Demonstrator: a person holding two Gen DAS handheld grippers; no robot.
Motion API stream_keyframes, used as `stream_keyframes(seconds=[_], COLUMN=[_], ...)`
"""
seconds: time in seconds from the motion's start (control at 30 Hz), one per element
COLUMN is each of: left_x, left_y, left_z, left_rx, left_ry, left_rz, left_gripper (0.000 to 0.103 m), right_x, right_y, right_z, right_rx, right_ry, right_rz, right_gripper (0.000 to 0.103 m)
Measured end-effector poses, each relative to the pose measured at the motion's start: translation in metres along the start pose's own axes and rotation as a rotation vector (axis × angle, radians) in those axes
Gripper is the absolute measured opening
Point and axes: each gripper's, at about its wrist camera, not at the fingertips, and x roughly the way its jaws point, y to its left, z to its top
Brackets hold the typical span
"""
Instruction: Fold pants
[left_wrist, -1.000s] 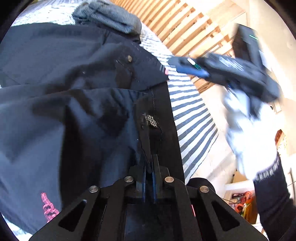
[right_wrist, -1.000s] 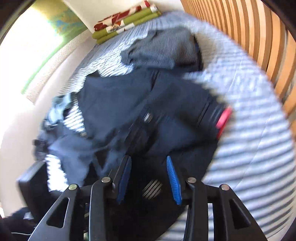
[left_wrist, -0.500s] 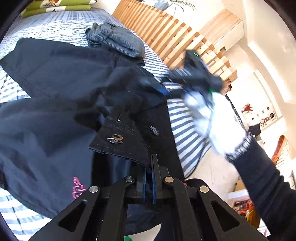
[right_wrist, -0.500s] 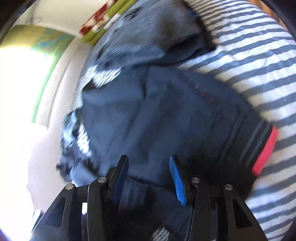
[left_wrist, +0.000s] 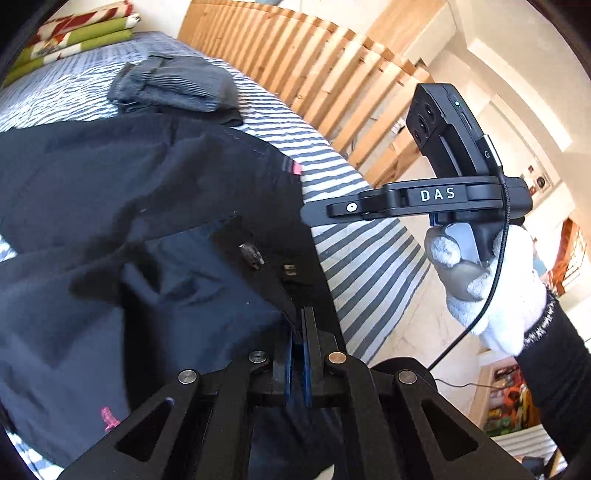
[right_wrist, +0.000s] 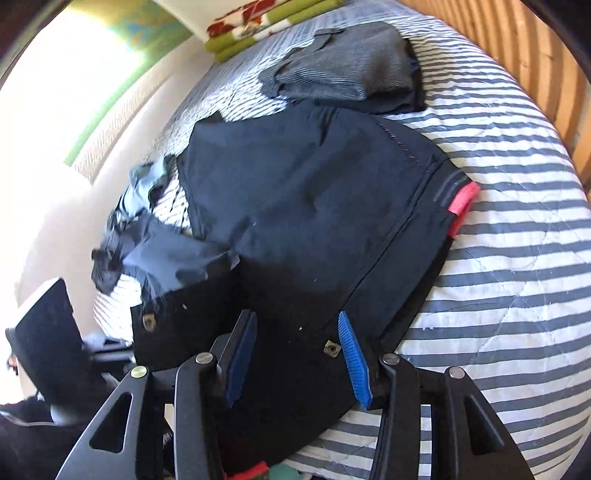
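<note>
Dark navy pants (left_wrist: 155, 192) lie spread on the striped bed, with a pink tab (right_wrist: 463, 197) at the waistband's far corner. My left gripper (left_wrist: 298, 332) is shut on the waistband edge beside the fly and its metal snap (left_wrist: 251, 254), and holds that corner lifted. In the right wrist view the pants (right_wrist: 303, 192) fill the middle, and my right gripper (right_wrist: 295, 343) hovers open over the near waistband with its blue pads (right_wrist: 351, 354) apart and nothing pinched. From the left wrist view, the right gripper (left_wrist: 314, 214) sits in a white-gloved hand (left_wrist: 495, 280) over the bed's edge.
A folded grey striped garment (right_wrist: 347, 70) lies beyond the pants on the striped bed cover (right_wrist: 509, 229). Folded green and red blankets (right_wrist: 266, 26) sit at the far end. A wooden slat headboard (left_wrist: 295, 66) runs along the bed's side. More crumpled clothes (right_wrist: 136, 206) lie at the left.
The right gripper drew back from the pants toward the bed's edge, staying open. The left gripper stayed shut on the waistband, moved a little and rolled, and the cloth shifted with it.
</note>
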Motion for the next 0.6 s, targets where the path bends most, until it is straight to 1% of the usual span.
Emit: stream_keyframes(seconds=[0.07,0.1,0.2,0.23,0.27,0.33,0.37,0.43,0.53,0.6], left_x=[0.017,0.028,0.058,0.067,0.075,0.079,0.076,0.067,0.050,0.046], left_y=[-0.007,-0.008,-0.003,0.000,0.005,0.010,0.009,0.004,-0.001,-0.001], left_z=[0.003,0.004,0.006,0.006,0.006,0.004,0.003,0.001,-0.001,0.003], left_rx=[0.018,0.017,-0.007,-0.020,-0.046,-0.076,-0.064,-0.023,0.038,0.076], left_ry=[0.009,0.014,0.048,0.073,0.105,0.126,0.121,0.116,0.088,0.076], left_rz=[0.004,0.001,-0.019,-0.045,-0.081,-0.123,-0.133,-0.131,-0.091,-0.052], left_gripper=[0.003,0.003,0.006,0.009,0.017,0.021,0.021,0.021,0.021,0.021], right_x=[0.001,0.001,-0.008,-0.011,-0.012,-0.011,-0.011,-0.007,-0.002,0.001], right_y=[-0.009,-0.018,-0.043,-0.051,-0.056,-0.063,-0.064,-0.062,-0.050,-0.046], right_z=[-0.004,-0.008,-0.019,-0.023,-0.025,-0.029,-0.029,-0.031,-0.037,-0.044], right_rx=[0.049,0.083,0.174,0.204,0.220,0.256,0.262,0.251,0.215,0.211], right_ry=[-0.012,-0.021,-0.051,-0.067,-0.076,-0.081,-0.075,-0.065,-0.072,-0.076], right_rz=[-0.001,0.013,0.093,0.119,0.143,0.190,0.203,0.193,0.141,0.117], right_gripper=[0.043,0.043,0.043,0.043,0.043,0.043,0.043,0.043,0.041,0.028])
